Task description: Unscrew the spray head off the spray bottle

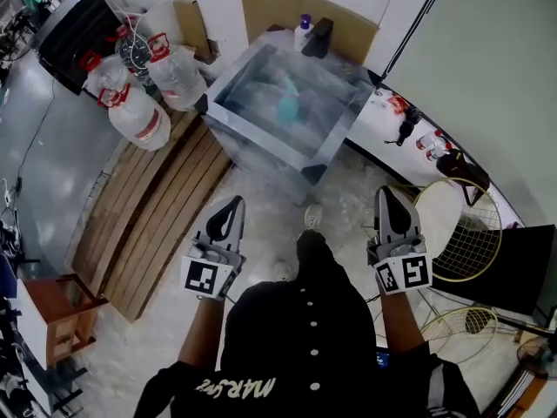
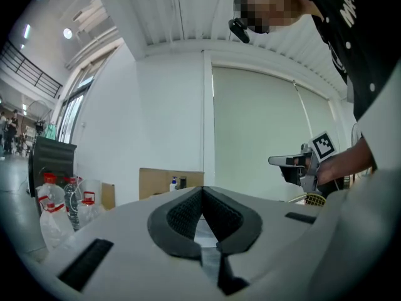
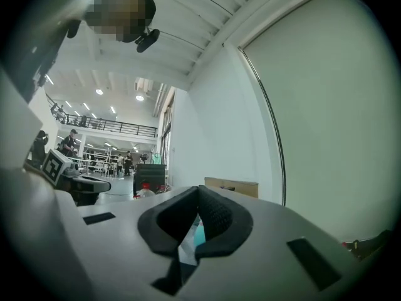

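Water jugs: large clear plastic water jugs (image 1: pixel 139 116) with red caps are seen at the far left, grouped on the floor.
Planks: a run of brown wooden planks (image 1: pixel 148 225) is laid on the floor between the water jugs and the table.
Left gripper: the grey-and-black left gripper (image 1: pixel 233 205) (image 2: pixel 202 192) is held in the air, pointed forward. Its dark ribbed pads are pressed together and nothing is pinched between them.
Table: a clear, glass-like table with a pale frame (image 1: pixel 252 136) is placed ahead of both grippers.
Spray bottle: a teal shape (image 1: pixel 287 107), seen through the clear table top, is probably the spray bottle. It is too blurred for a spray head to be made out. It is kept well apart from both grippers.
White bottle: a small white bottle with a purple top (image 1: pixel 302 31) is stood at the far edge of the table, against a brown cardboard sheet (image 1: pixel 278 7).
Right gripper: the matching grey-and-black right gripper (image 1: pixel 385 197) (image 3: pixel 198 192) is held level with the left gripper. Its pads are likewise closed together, with nothing gripped.
Racket: a yellow-rimmed racket (image 1: pixel 466 233) is laid on the floor at the right.
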A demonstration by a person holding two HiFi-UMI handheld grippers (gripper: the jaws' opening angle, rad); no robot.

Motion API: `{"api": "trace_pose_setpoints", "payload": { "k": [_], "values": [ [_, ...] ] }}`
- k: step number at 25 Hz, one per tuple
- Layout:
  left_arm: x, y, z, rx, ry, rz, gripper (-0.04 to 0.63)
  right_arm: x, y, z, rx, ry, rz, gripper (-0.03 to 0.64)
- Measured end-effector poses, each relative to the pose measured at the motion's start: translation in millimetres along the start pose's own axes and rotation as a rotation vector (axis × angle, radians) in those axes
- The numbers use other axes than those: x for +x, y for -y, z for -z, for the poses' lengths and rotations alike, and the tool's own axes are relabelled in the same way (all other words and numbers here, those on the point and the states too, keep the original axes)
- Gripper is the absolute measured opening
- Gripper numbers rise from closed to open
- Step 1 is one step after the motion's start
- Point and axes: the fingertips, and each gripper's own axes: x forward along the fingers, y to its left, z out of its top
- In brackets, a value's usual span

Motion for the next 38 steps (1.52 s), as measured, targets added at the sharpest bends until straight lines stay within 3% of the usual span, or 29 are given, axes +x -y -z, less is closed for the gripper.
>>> {"api": "trace_pose_setpoints", "payload": {
  "k": [7,13,17,22,29,34,38],
  "values": [
    [84.9,-34.8,-12.1,0.023,0.01,-0.023,0.025,79.6,50.0,3.6,-0.007,-0.004,-0.051,0.011],
    [158.4,-47.2,-34.9,0.075,0.048,0.001,0.025,153.0,95.5,-4.9,-0.016,0.025,-0.106,0.011],
    [192.6,-58.4,-36.2,0.069,0.047,-0.027,0.025,188.5,111.8,-4.0,-0.02,0.032,-0.155,0.011],
    [222.3,-55.9,-35.5,0.09,0.047,0.01,0.025,219.6,126.3,11.1,-0.004,0.0,-0.228,0.011],
    [251.1,-72.3,-0.9,0.137,-0.052,0.037,0.025,257.5,119.3,54.7,-0.006,-0.112,-0.358,0.011],
    [276.4,-93.5,60.5,0.195,-0.24,0.153,0.026,285.7,91.6,100.0,-0.033,-0.224,-0.454,0.011],
    [307.5,-119.0,109.2,0.219,-0.339,0.278,0.028,322.4,74.7,136.0,-0.054,-0.299,-0.514,0.031]
  ]
}}
